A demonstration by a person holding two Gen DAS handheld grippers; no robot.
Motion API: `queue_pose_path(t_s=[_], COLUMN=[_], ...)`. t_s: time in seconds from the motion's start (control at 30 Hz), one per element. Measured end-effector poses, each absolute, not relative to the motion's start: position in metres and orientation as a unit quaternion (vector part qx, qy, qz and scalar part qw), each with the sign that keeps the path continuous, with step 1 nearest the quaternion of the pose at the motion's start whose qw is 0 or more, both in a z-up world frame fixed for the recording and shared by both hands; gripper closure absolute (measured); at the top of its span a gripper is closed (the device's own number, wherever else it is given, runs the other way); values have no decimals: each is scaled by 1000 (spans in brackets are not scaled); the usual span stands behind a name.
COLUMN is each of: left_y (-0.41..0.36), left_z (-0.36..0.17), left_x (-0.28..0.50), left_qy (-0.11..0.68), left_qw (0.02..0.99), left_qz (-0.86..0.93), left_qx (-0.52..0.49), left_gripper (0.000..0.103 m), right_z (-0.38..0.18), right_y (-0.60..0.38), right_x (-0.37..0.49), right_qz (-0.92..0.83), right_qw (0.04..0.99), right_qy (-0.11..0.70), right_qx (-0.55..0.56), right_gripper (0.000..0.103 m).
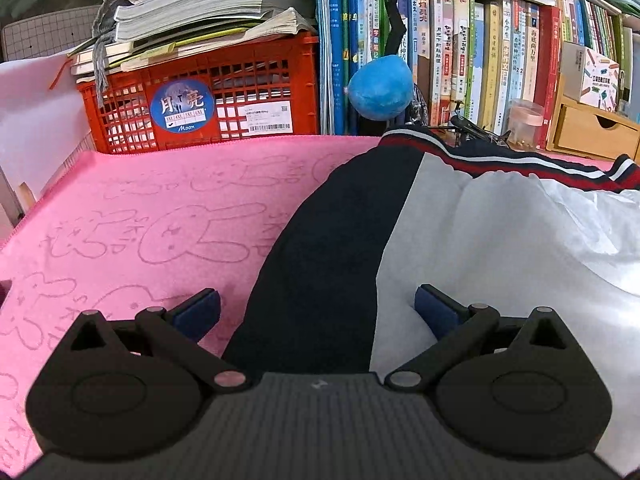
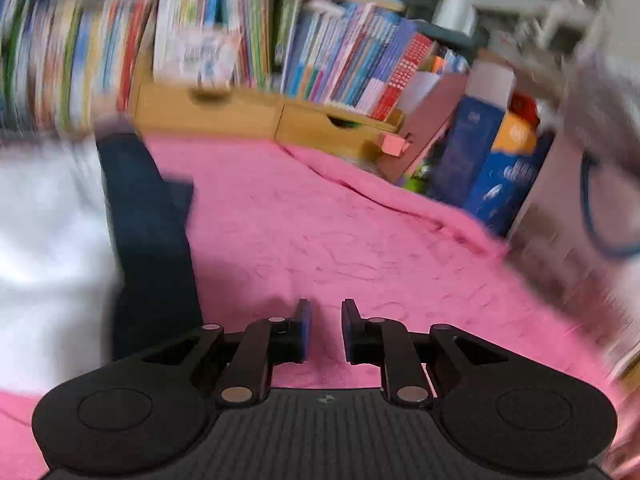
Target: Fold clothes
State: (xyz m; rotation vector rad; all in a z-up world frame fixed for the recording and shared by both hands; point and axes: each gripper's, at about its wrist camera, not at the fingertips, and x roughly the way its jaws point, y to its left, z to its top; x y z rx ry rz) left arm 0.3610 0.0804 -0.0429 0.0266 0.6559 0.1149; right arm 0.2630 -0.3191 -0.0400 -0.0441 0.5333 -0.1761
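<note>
A white and navy jacket (image 1: 460, 232) with a red, white and navy striped hem lies on a pink towel (image 1: 140, 220). My left gripper (image 1: 318, 312) is open, its jaws wide apart over the jacket's navy sleeve at the near edge, holding nothing. In the blurred right wrist view the jacket (image 2: 52, 240) lies at the left. My right gripper (image 2: 326, 330) hangs over bare pink towel (image 2: 340, 232) to the right of the jacket, its jaws a narrow gap apart with nothing between them.
A red crate (image 1: 200, 96) stacked with papers stands behind the towel, beside rows of books (image 1: 480, 52) and a blue plush ball (image 1: 380, 88). Wooden drawers (image 2: 280, 116) and boxes (image 2: 492, 172) line the far right edge.
</note>
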Motion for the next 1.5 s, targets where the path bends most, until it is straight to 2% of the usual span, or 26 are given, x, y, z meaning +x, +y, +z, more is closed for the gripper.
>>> queue_pose_path(t_s=[0.03,0.07,0.1,0.17,0.23,0.33,0.43,0.5,0.53,0.57,0.6,0.73,0.8,0.87,0.97,1.0,1.07,1.13,1.17,1.23,1.33,1.4,1.43,1.5], left_y=[80,80,79,78,79,83,85,87,90,92,93,92,92,91,90,90,89,90,91,92,91,91,91,90], left_z=[-43,-43,-43,-43,-43,-43,-44,-44,-44,-45,-44,-43,-43,-42,-41,-41,-41,-41,-41,-41,-40,-41,-41,-41], left_x=[361,361,361,361,361,363,363,364,364,365,365,365,365,365,365,365,365,366,366,366,366,366,366,366], left_qy=[322,321,321,321,321,326,329,331,334,336,337,337,336,336,334,334,334,335,336,337,337,336,336,335], left_qw=[945,945,945,945,945,944,943,942,942,941,940,940,941,941,941,941,942,941,941,940,940,941,941,941], left_qz=[57,57,58,59,58,53,50,46,43,40,38,36,37,38,40,40,40,39,39,37,38,39,40,40], left_qx=[14,16,17,20,19,5,-3,-10,-17,-25,-29,-29,-26,-24,-20,-19,-18,-21,-23,-27,-27,-26,-25,-24], left_gripper=[0,0,0,0,0,0,0,0,0,0,0,0,0,0,0,0,0,0,0,0,0,0,0,0], right_z=[-36,-33,-33,-33,-36,-45,-54,-59,-61,-61,-60,-56,-50,-44,-51,-56,-65,-72,-71,-68,-68,-69,-69,-69], right_y=[-325,-329,-313,-272,-223,-171,-186,-206,-216,-231,-245,-276,-238,-196,-149,-135,-125,-135,-141,-149,-159,-167,-170,-177], right_x=[259,255,260,273,299,342,381,405,417,429,441,460,451,436,437,440,456,482,492,511,467,438,423,394], right_qz=[-92,-96,-51,32,117,190,124,70,43,25,7,-42,-36,38,82,86,77,50,41,36,38,39,40,41], right_qw=[962,963,969,972,962,936,938,937,935,935,934,930,947,957,945,940,934,938,939,938,940,941,942,943], right_qy=[257,252,242,233,245,294,323,337,344,347,349,354,317,288,314,329,345,343,341,342,338,335,333,330], right_qx=[-11,-1,-1,-4,11,26,40,61,71,74,77,95,47,12,-28,-41,-47,-23,-6,30,16,7,3,-7], right_gripper=[84,78,63,50,50,53,58,79,81,88,102,101,78,68,71,79,85,100,102,98,75,42,37,36])
